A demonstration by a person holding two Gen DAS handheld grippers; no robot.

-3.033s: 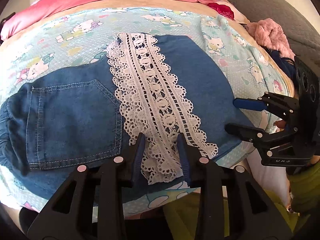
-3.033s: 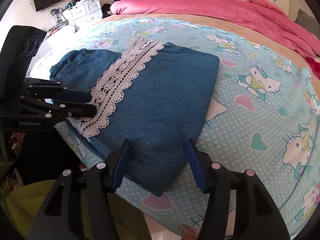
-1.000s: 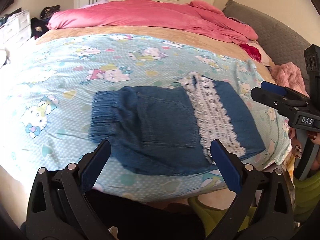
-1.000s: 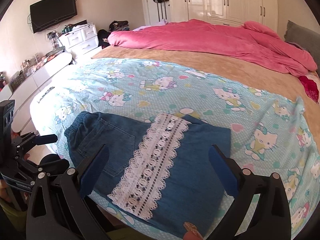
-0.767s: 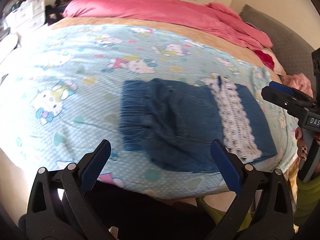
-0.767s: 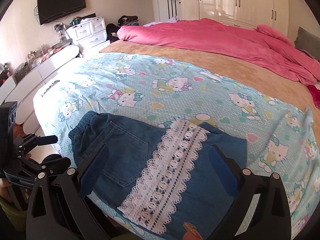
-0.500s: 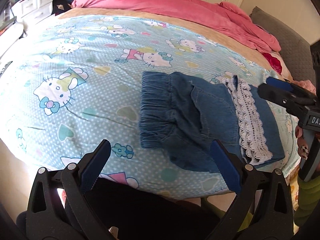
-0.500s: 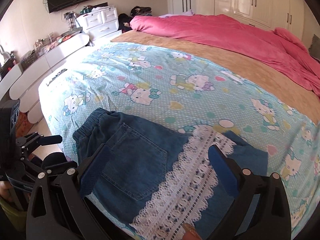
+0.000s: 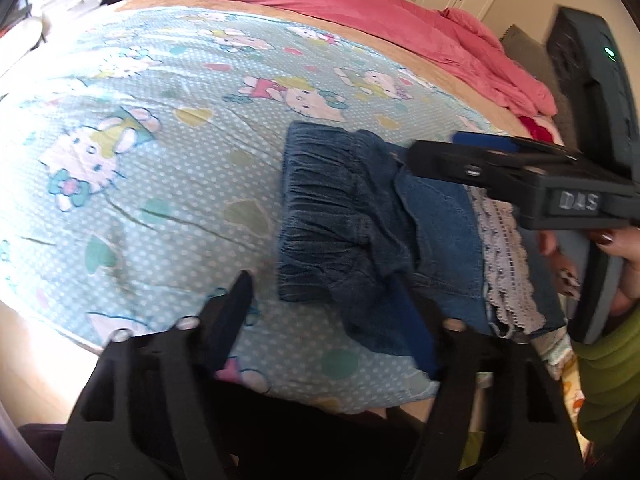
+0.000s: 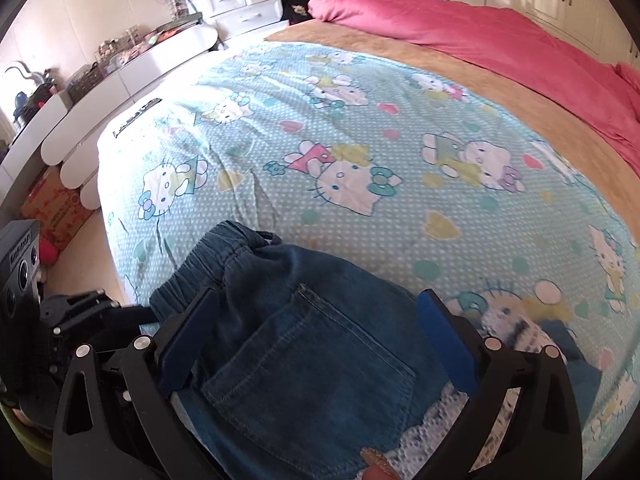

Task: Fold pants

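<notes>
Bed point(image 10: 360, 128) with cartoon sheet, pink quilt point(image 10: 480, 12) behind. Folded pants point(image 10: 304, 360) lie at the near edge. Right gripper point(image 10: 316, 344) hangs over the pocket, fingers spread wide, nothing held. Left gripper point(image 9: 324, 312) by the waistband, jaws just been closing, half apart, pinching nothing.

Blue denim pants point(image 10: 304, 364), white lace; pink blanket point(image 10: 480, 32).
</notes>
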